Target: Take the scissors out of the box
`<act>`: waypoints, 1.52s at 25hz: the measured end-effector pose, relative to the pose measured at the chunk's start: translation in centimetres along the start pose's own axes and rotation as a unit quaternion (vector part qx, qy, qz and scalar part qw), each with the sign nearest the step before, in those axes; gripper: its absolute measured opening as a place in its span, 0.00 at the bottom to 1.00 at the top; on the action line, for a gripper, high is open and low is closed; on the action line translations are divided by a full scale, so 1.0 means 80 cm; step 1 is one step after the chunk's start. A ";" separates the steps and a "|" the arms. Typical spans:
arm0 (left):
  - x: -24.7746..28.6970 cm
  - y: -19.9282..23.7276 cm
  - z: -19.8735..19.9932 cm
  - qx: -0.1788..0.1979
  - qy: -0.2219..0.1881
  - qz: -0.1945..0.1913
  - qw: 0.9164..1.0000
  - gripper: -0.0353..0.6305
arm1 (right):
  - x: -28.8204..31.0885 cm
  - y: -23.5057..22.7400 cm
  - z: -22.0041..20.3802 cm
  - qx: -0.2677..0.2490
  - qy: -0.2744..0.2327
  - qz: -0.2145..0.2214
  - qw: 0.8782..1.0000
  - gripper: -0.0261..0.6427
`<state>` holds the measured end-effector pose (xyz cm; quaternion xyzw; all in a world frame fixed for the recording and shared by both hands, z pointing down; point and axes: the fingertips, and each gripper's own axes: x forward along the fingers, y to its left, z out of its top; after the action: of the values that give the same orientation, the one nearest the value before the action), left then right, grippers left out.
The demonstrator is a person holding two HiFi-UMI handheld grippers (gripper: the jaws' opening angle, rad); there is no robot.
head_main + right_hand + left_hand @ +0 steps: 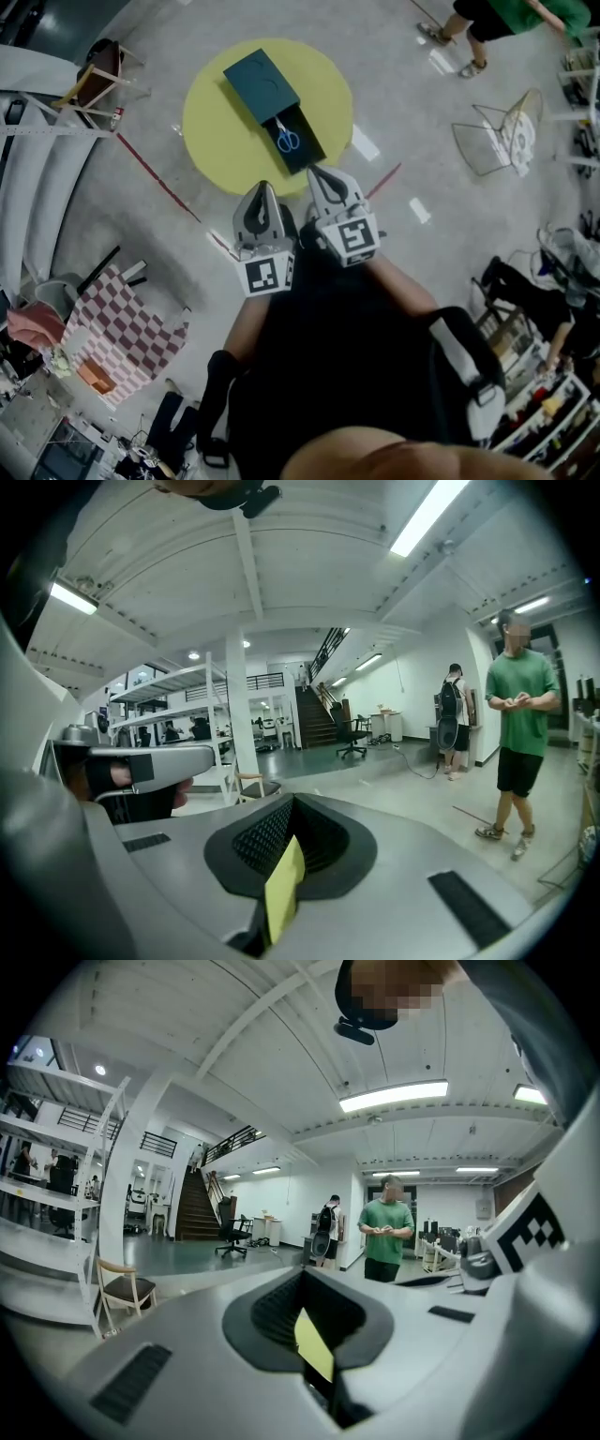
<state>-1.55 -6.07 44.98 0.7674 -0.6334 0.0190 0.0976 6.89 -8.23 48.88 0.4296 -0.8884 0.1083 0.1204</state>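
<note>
On a round yellow table (220,131) lies a dark teal box (261,84). Its drawer (298,142) is pulled out toward me, and blue-handled scissors (288,139) lie in it. My left gripper (263,186) hovers at the table's near edge, shut and empty. My right gripper (315,172) is beside it, just short of the drawer's near end, also shut with nothing held. In the left gripper view the left gripper (314,1354) shows only a yellow sliver between its closed jaws. The right gripper (281,892) looks the same in the right gripper view.
A person in a green shirt (511,14) stands beyond the table at the upper right. A wire chair (502,136) is on the right, a wooden chair (98,80) at the upper left, a checkered seat (127,328) at the lower left. Red tape (159,178) crosses the floor.
</note>
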 end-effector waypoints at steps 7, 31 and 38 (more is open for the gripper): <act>0.037 0.030 0.006 -0.010 0.006 -0.019 1.000 0.05 | 0.052 -0.010 -0.018 0.014 0.038 -0.015 0.999 0.03; 0.112 0.097 -0.004 -0.033 0.041 -0.040 0.998 0.05 | 0.188 -0.051 -0.253 0.077 0.299 -0.065 0.949 0.04; 0.118 0.113 -0.008 -0.040 0.045 -0.034 0.998 0.05 | 0.207 -0.055 -0.307 0.078 0.355 -0.063 0.929 0.09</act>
<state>-8.44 -16.74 48.21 0.7826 -0.6019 0.0246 0.1570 3.34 -15.81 77.59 0.4260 -0.7473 0.3152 0.4009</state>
